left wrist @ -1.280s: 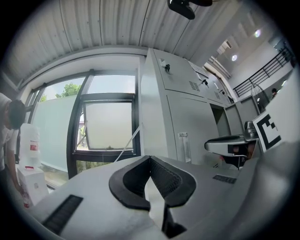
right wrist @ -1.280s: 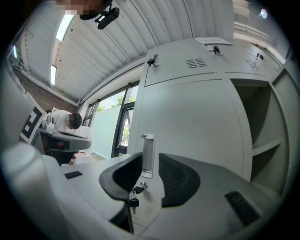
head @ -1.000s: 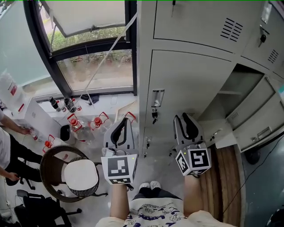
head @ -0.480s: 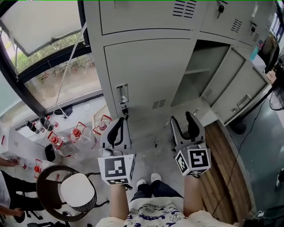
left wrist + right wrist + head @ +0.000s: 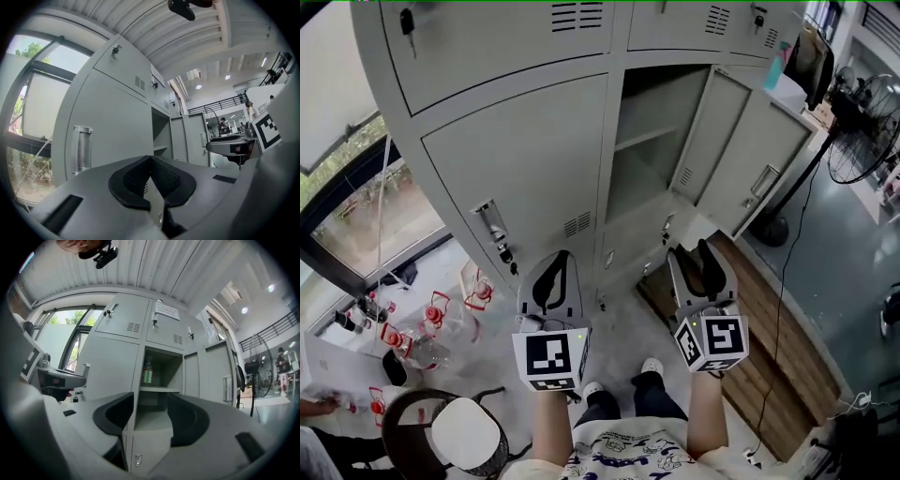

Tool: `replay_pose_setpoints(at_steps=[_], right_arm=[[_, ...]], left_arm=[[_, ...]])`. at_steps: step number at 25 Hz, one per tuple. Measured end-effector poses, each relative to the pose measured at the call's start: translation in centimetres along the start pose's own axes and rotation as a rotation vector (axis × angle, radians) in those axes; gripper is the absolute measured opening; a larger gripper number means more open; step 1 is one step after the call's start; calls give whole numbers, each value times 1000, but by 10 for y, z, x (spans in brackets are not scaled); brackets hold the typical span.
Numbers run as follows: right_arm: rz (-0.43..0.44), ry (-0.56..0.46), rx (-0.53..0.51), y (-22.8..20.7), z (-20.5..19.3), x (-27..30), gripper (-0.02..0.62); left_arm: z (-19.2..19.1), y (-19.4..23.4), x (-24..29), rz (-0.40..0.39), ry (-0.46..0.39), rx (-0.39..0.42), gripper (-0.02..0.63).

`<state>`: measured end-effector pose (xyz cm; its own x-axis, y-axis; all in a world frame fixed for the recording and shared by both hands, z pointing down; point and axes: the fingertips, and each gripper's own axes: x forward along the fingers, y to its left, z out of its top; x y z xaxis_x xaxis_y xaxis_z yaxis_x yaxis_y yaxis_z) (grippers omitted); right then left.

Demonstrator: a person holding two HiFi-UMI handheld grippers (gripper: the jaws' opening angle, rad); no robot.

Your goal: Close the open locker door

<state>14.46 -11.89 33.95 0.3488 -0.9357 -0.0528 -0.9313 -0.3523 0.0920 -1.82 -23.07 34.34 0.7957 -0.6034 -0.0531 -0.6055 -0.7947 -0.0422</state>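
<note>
The grey locker bank fills the head view. One compartment (image 5: 649, 141) stands open, its door (image 5: 759, 159) swung out to the right. My left gripper (image 5: 556, 257) is shut with nothing in it, level and aimed at the closed door left of the opening. My right gripper (image 5: 690, 251) is open and empty, short of the open compartment; its jaws have just opened wider. Between the right gripper's (image 5: 151, 401) jaws I see the compartment (image 5: 159, 380), a green bottle (image 5: 147, 372) on its shelf, and the door (image 5: 218, 376). The left gripper's (image 5: 150, 159) pads meet.
A standing fan (image 5: 862, 141) and a cable (image 5: 787, 281) are at the right, by a wooden strip of floor (image 5: 769, 319). Red-capped bottles (image 5: 431, 314) and a round stool (image 5: 459, 436) sit at the lower left below a window (image 5: 356, 206).
The head view has swung right: the lockers slid left and the open compartment now lies ahead of both grippers. The right jaws stand wider than in the earliest frame.
</note>
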Motion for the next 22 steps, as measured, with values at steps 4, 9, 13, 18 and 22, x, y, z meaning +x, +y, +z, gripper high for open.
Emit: replay_pose_setpoints(at_steps=[4,9,13,18,22], right_arm=[[-59,-2,7,-31,-2,-7,226],[-119,1,23,-70,-6,-15,227],[-147,3,35,-100,-10,-18,227],[-159,-4,37,-135,-10,-15,227],[-163,-6,40,-164,-12,-11,226]], left_arm=[[2,-26,20,-54,-5,1,3],[4,-58,45,-111,3,10,3],[5,-83,63,-139,6,18,3],[7,-110,86,-151,5,25,3],[9,-129,104,-149,3,28,3]])
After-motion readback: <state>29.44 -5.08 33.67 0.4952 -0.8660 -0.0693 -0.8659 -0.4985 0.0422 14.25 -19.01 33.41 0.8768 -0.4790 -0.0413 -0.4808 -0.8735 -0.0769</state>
